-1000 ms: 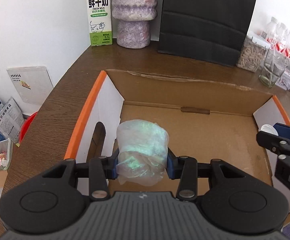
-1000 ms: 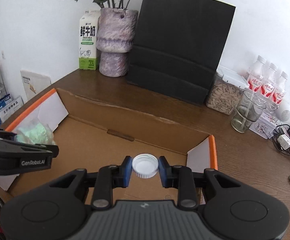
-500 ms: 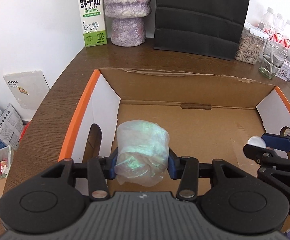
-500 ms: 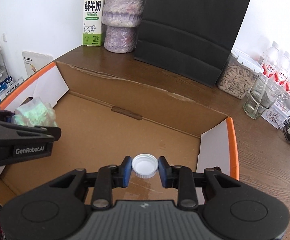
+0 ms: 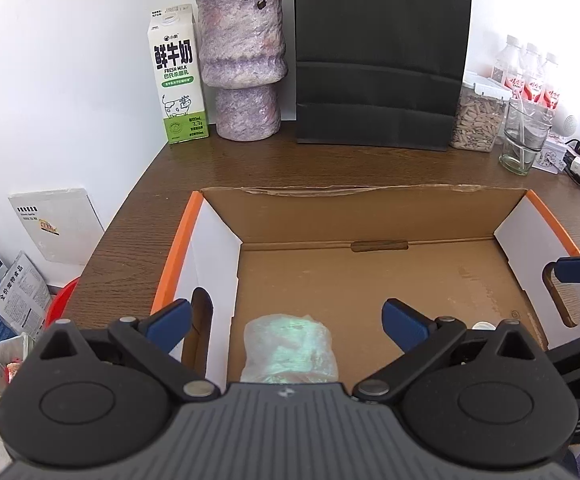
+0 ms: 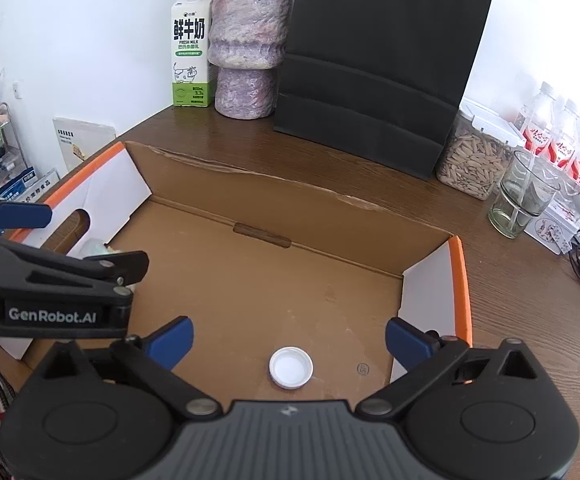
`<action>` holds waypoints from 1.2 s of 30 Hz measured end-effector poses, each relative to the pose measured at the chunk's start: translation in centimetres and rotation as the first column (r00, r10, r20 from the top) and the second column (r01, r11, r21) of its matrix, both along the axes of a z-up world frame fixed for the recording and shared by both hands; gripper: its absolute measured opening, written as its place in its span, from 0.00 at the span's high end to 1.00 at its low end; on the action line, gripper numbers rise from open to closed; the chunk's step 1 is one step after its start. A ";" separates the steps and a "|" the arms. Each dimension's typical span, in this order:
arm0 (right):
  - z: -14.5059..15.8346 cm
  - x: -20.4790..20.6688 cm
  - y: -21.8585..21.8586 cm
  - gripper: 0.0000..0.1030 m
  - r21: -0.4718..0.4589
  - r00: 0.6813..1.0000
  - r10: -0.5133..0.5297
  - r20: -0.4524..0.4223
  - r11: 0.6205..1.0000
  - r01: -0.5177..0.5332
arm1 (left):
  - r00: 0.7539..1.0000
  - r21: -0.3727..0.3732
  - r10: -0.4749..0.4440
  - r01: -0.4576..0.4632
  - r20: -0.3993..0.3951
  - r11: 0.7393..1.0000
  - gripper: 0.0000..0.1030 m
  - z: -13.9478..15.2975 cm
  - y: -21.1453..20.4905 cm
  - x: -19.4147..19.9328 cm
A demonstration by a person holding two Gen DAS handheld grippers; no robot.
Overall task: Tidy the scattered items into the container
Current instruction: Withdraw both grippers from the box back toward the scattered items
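Two items on the box [image 5: 369, 216] floor, one crumpled bag [image 5: 290, 346], one white cap [image 6: 291, 367]; left claw [image 5: 286, 320] and right claw [image 6: 288, 340] opening wide, empty, mid-floor free.

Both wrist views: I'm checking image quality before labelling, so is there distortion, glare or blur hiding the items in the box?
Left wrist view: fisheye bends the cardboard box rim; the plastic wad is sharp but partly hidden by the camera's body. Right wrist view: same bending, dark corners, even light; the white cap is crisp, no glare.
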State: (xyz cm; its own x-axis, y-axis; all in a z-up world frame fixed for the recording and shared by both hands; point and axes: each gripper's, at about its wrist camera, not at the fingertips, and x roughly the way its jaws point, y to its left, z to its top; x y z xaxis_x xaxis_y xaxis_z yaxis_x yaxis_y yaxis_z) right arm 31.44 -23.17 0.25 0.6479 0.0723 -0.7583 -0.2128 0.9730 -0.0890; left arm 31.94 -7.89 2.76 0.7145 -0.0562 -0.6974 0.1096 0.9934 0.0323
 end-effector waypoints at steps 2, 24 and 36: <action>0.2 -0.3 -0.1 0.00 0.004 1.000 -0.002 0.003 1.000 0.002 | 1.000 -0.004 0.002 -0.002 0.007 1.000 0.00 0.2 0.1 -0.3; 5.8 -10.1 -1.8 0.00 0.104 0.986 -0.005 0.164 0.995 -0.012 | 0.991 -0.062 0.041 -0.034 0.127 0.998 0.00 4.9 2.0 -8.5; 6.2 -20.0 -5.7 0.00 0.156 0.947 -0.030 0.321 0.987 -0.021 | 0.971 -0.158 0.024 0.015 0.240 0.987 0.00 5.6 4.3 -16.5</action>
State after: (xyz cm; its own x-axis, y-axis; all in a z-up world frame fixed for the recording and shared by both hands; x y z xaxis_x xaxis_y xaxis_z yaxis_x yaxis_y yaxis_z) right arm 11.48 -28.83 6.42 0.8558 0.1690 -0.4890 -0.1934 0.9811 0.0006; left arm 15.42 -3.58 8.37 0.8603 -0.1477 -0.4879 0.1133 0.9886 -0.0995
